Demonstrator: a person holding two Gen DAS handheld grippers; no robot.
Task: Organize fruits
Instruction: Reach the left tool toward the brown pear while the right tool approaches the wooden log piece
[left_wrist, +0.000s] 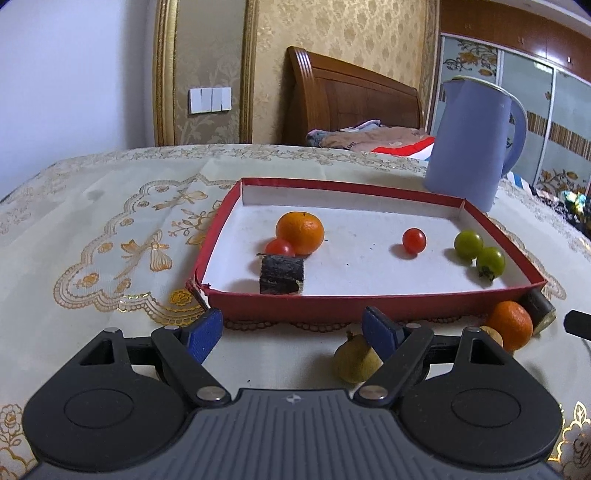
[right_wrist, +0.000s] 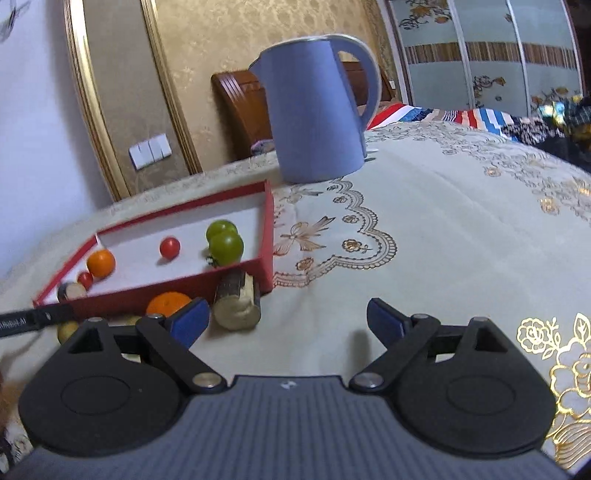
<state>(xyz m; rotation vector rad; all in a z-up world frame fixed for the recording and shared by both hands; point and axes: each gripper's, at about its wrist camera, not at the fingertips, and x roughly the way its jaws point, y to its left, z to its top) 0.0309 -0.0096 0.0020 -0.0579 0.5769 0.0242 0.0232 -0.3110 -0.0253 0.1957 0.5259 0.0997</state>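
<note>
Sorting underway: red tray (left_wrist: 369, 304) on tabletop (left_wrist: 110, 258) already collects orange (left_wrist: 300, 232) and tomatoes; second orange (left_wrist: 511, 325) waits outside. Left tool (left_wrist: 295, 332) released, empty; right tool (right_wrist: 288, 321) spread wide, empty.

Red tray (left_wrist: 369, 303) (white inside) — orange mandarin (left_wrist: 300, 232), lavender kettle (left_wrist: 469, 144).

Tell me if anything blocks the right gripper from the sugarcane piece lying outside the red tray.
Nothing visible does. The right gripper is open and empty, and the sugarcane piece lies just ahead on bare tablecloth, against the red tray wall, with an orange beside it.
</note>
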